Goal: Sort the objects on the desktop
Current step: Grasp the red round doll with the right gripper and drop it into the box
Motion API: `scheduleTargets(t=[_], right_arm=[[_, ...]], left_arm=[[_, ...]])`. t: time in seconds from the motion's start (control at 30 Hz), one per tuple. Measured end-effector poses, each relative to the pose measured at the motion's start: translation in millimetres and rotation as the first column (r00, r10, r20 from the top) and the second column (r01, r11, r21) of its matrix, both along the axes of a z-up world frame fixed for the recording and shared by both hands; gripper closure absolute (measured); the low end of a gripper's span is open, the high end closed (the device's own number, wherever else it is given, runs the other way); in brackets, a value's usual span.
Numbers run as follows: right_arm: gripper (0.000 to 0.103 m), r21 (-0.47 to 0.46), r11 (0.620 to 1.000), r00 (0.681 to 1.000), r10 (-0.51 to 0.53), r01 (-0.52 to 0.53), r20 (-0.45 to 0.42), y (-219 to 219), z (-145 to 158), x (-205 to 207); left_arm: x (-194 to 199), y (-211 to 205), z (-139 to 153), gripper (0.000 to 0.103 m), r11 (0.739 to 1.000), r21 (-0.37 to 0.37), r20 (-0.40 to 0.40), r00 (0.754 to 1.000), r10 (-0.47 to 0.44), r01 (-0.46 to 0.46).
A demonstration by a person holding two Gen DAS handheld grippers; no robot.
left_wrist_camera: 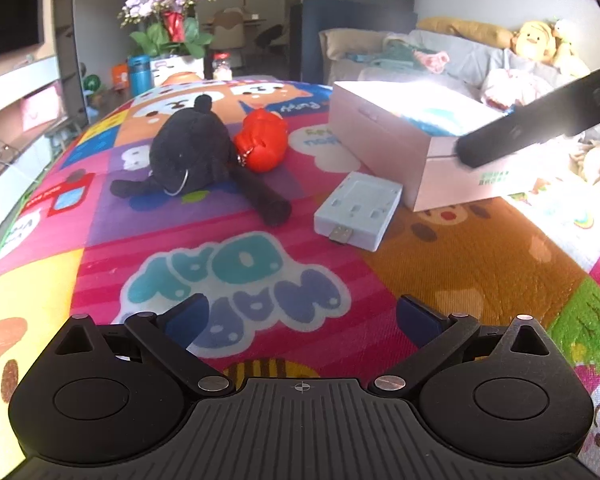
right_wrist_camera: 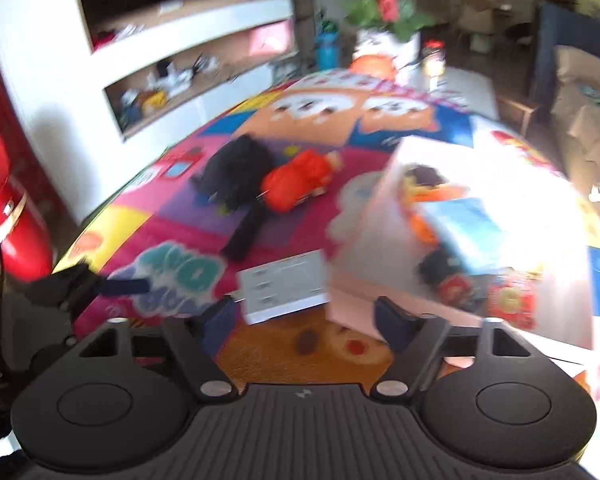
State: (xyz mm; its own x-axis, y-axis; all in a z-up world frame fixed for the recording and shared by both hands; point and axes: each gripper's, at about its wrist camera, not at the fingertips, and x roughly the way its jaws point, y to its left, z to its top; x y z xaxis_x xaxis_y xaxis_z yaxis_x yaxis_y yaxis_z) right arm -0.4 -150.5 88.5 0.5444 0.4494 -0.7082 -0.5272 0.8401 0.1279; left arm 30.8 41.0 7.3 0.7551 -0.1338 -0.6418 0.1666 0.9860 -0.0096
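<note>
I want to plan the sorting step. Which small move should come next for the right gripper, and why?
Probably bring the right gripper, open and empty, down over the white USB adapter. It lies on the mat just ahead of the fingers, beside the pink box that already holds toys.

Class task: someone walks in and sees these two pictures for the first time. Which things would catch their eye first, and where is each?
The loud cartoon mat covers the whole surface. Mid-mat, a black plush lies touching a red toy on its right. To the right stands an open pink box, sunlit, with toys already inside, and a white charger lies just in front of it.
</note>
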Motion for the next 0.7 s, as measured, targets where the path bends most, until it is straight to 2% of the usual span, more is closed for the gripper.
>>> scheduleTargets(t=[0.13,0.23,0.37,0.43,0.5,0.53,0.63,0.7], right_arm=[[0.018,0.004,0.998,0.998,-0.055,0.055,0.016,-38.8,-8.3,-3.7],[0.016,-0.018,0.985,0.985,-0.169,0.17,0.042,-70.0,-14.6,-6.1],[0.007,0.025,0.931,0.927,-0.366,0.365,0.082,-108.8,-24.2,3.7],[0.006,0.071,0.906,0.903,-0.421,0.416,0.079,-118.8,-32.5,14.0],[0.006,0.13,0.908,0.913,-0.406,0.399,0.032,-118.9,-38.4,25.4],[0.001,0.15,0.912,0.921,-0.388,0.381,0.023,-115.4,-39.3,28.9],[0.0,0.136,0.928,0.931,-0.358,0.347,0.067,-93.4,-38.9,37.4],[0.0,0.174,0.935,0.945,-0.322,0.308,0.062,-81.7,-40.1,44.3]], left_arm=[[0.9,1.1,0.6,0.001,1.0,-0.001,0.003,1.0,0.021,-0.021],[4.2,-1.1,2.4,0.001,1.0,-0.003,0.016,1.0,0.005,-0.005],[12.6,-12.2,3.3,0.001,1.0,-0.005,0.025,0.999,-0.025,0.025],[16.0,-18.2,3.1,0.001,0.999,-0.01,0.024,0.999,-0.034,0.034],[16.2,-23.4,3.8,0.001,0.999,-0.003,0.028,0.998,-0.047,0.047],[15.1,-24.7,4.2,0.001,0.998,0.002,0.032,0.998,-0.055,0.055],[12.4,-23.2,3.8,0.001,0.998,0.014,0.033,0.998,-0.062,0.062],[13.4,-19.9,2.2,0.001,0.999,0.014,0.024,0.999,-0.044,0.043]])
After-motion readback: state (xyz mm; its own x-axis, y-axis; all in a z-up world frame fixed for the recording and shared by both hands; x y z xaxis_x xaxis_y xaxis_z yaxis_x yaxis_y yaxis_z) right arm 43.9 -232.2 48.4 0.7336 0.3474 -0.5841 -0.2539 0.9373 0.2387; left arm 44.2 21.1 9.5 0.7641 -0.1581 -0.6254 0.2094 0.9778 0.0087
